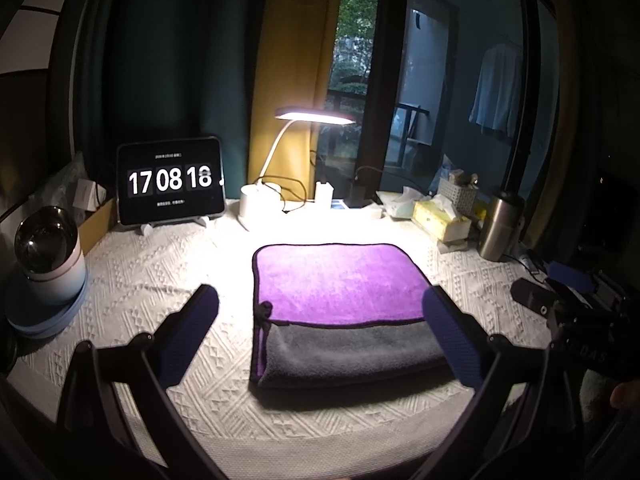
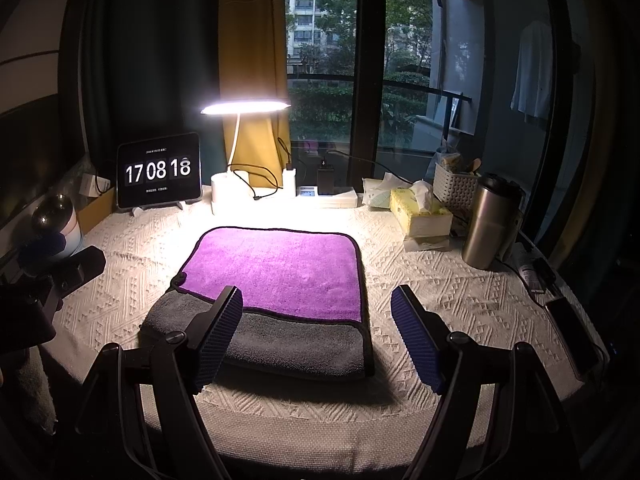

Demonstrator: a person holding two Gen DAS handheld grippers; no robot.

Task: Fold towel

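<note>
A purple and grey towel (image 1: 340, 284) lies folded flat on the white textured tablecloth, purple layer on top toward the back, grey layer showing at the front; it also shows in the right wrist view (image 2: 276, 272). My left gripper (image 1: 320, 304) is open and empty, hovering above the towel's front part, its fingers apart on either side. My right gripper (image 2: 318, 300) is open and empty, above the towel's front right corner. The right gripper's body shows at the right edge of the left wrist view (image 1: 576, 312).
At the back stand a tablet clock (image 2: 159, 170), a lit desk lamp (image 2: 245, 107) with cables, a tissue box (image 2: 420, 212), a white basket (image 2: 456, 186) and a steel tumbler (image 2: 490, 226). A phone (image 2: 572, 340) lies at the right edge. A round device (image 1: 50, 256) sits at left.
</note>
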